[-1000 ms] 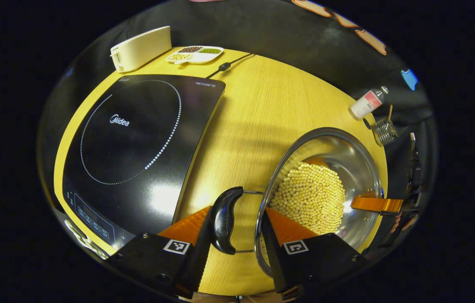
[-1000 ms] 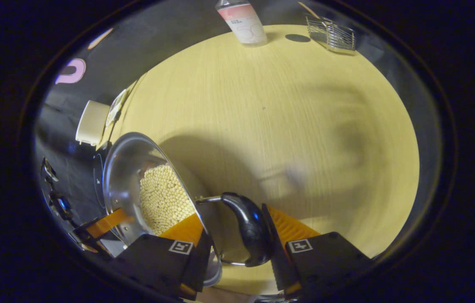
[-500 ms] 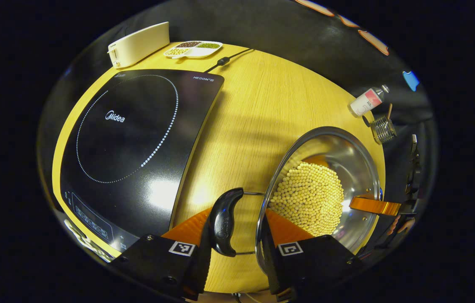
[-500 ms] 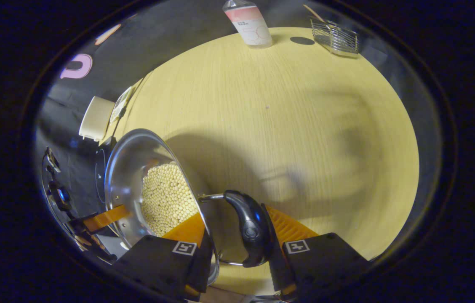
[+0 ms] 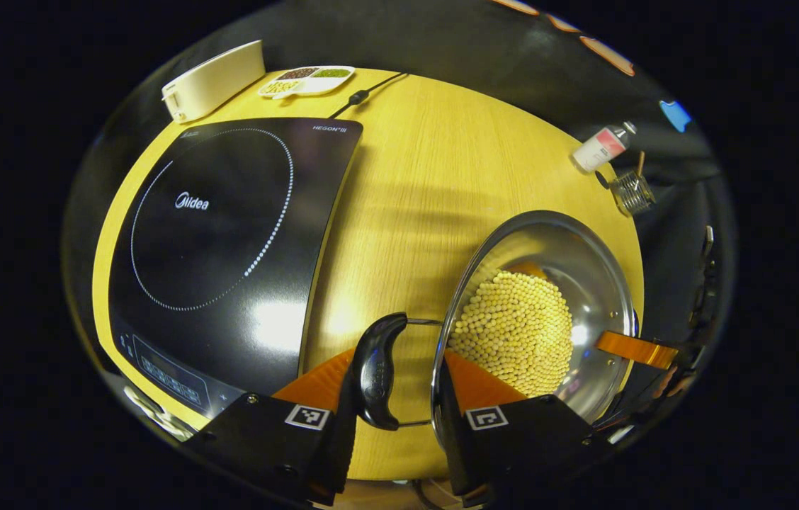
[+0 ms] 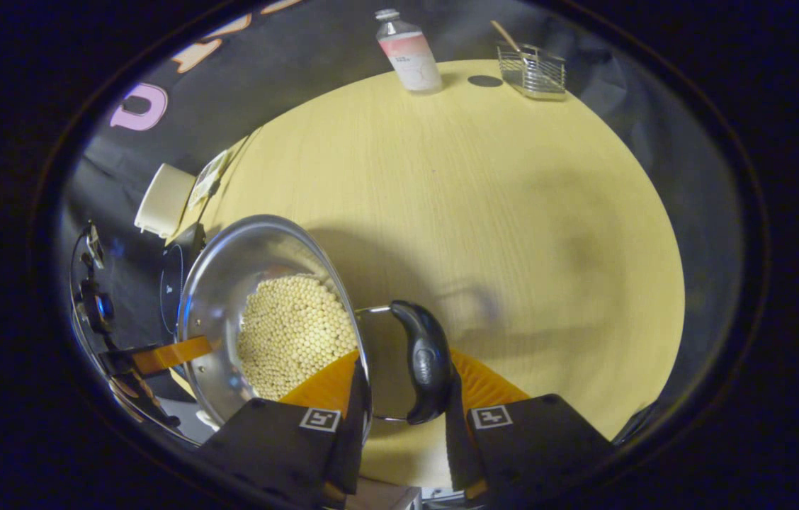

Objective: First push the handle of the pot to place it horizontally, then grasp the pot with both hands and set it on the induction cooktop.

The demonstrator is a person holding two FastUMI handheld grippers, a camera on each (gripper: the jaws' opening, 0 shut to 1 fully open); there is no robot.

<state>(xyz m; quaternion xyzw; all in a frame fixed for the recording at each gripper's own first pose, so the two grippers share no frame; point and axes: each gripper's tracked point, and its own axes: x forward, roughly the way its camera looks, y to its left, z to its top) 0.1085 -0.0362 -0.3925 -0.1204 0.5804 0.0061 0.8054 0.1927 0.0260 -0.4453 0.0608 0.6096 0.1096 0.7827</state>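
The pot (image 5: 534, 312), full of beans (image 5: 516, 333), is gripped at both side handles: the left gripper (image 5: 392, 397) and the right gripper (image 6: 403, 393) each span one, jaws narrowed. It is held near the table's (image 5: 435, 184) front edge; the cooktop (image 5: 222, 234) is not yet reached.

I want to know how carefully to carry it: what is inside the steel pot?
The pot holds a heap of small pale round beans, seen also in the right gripper view. They cover much of its bottom; bare steel shows around them. What lies beneath the heap is hidden.
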